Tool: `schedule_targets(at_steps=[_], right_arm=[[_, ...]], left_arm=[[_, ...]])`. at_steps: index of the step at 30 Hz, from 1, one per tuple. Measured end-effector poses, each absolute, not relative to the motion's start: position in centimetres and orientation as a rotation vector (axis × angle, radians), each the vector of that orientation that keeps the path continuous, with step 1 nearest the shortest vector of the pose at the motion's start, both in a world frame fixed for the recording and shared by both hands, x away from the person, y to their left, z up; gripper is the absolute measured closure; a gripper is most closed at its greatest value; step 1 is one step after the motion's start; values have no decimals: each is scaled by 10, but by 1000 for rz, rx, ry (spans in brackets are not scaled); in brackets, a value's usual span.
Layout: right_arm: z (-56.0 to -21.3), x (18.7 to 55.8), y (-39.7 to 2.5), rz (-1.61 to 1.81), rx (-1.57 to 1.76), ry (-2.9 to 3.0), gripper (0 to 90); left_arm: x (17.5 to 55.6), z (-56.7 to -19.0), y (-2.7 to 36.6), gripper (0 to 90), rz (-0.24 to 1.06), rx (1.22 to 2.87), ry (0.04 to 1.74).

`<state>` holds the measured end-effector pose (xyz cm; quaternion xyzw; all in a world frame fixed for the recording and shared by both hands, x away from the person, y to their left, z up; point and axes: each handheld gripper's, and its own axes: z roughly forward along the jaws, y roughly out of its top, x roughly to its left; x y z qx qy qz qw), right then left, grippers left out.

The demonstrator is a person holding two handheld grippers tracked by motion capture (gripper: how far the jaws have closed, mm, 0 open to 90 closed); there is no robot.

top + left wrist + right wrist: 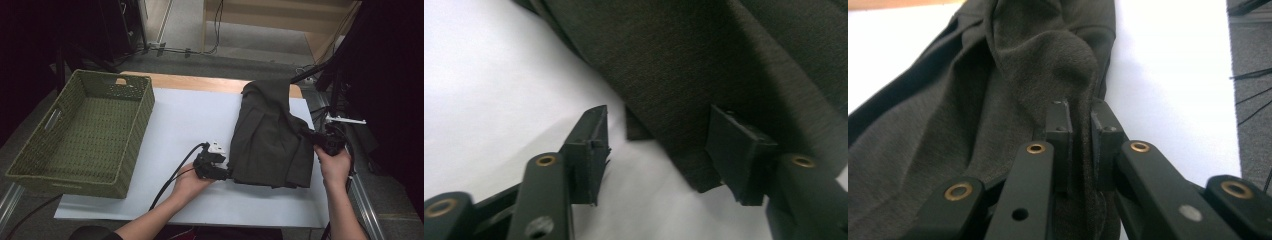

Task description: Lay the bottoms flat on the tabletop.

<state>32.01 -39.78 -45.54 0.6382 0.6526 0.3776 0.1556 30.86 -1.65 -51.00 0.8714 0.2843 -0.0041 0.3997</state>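
Two grippers work the dark garment [272, 135] – lengthwise away from the person – right [311, 135] clamped on it, left [231, 173] gaping

Right claw's [1080, 125] pinched fold of dark garment [272, 140] hidden between the jaws, left claw's [659, 150] far jaw overlapping the cloth edge, contact unclear, green wicker basket's [125, 165] near corner cropped by shadow

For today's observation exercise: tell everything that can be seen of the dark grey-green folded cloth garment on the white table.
The dark grey-green folded cloth garment looks like soft woven fabric, creased, lying flat on the white table. The right gripper pinches a raised fold at its right edge; the open left gripper straddles its near-left corner.
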Motion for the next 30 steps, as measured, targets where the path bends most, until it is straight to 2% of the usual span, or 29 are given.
schedule_targets(at_steps=[3,5,9,11,15,21,26,28,30], right_arm=[[-459,323,-395,1071,1830,1889,796],[-461,324,-393,1064,1828,1899,796],[-465,326,-389,1074,1838,1924,796],[-466,327,-388,1068,1837,1932,796],[-466,328,-386,1069,1830,1938,795],[-462,326,-386,1098,1822,1922,795],[-464,327,-387,1107,1822,1934,737],[-466,329,-386,1097,1818,1944,702],[-469,330,-386,1080,1796,1957,605]], left_arm=[[309,-513,-23,538,-73,2182,744],[310,-513,-26,631,-126,2171,741],[310,-515,-31,827,-154,2179,741],[309,-510,-28,876,-170,2183,743],[306,-493,-21,885,-191,2214,724],[289,-459,-8,885,-183,2161,675],[280,-474,-12,861,-176,2204,675],[282,-479,-13,811,-189,2217,672],[286,-479,-12,706,-219,2219,664]])
